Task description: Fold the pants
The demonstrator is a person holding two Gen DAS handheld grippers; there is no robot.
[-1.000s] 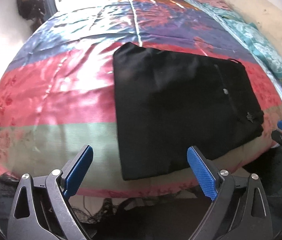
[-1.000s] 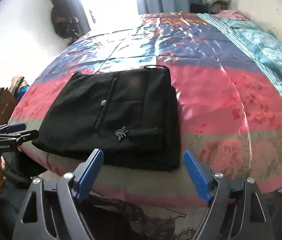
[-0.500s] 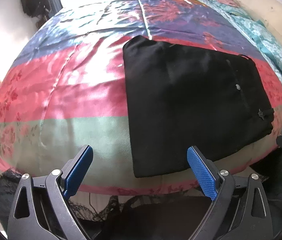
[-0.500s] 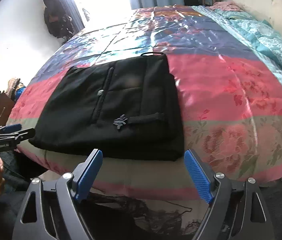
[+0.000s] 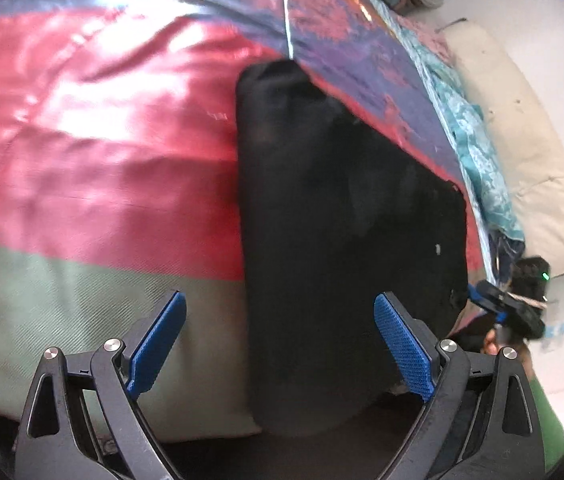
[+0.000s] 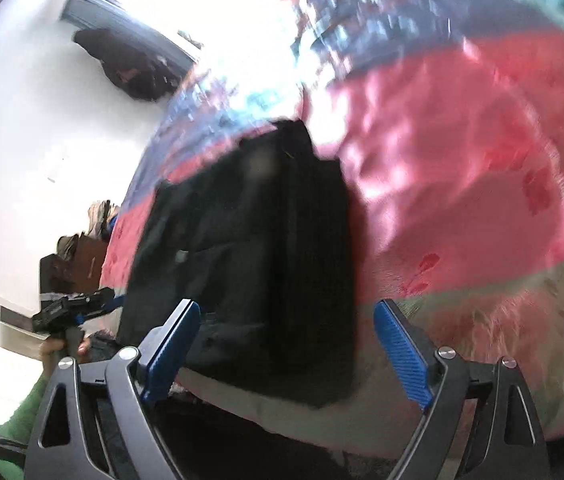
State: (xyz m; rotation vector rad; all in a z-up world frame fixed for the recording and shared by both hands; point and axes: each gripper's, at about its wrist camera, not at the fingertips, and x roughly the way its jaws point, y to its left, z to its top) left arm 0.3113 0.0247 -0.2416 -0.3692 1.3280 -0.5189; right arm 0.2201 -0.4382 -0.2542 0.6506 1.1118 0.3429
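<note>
Black gripper frames, silver screws, blue ribbed pads (image 5: 401,344), green sleeve (image 6: 30,408)

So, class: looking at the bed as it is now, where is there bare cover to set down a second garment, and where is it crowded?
Bare cover lies on the red and green bands left of the black pants, and on the pink stretch right of them. It is crowded along the near edge, where the open left tool and right tool flank the pants' corners, and by the teal bedding.

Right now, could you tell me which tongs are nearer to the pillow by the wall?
Right. The right tongs sit at the pants' near corner, just below the pillow; the left tongs face the pants' opposite edge.
</note>
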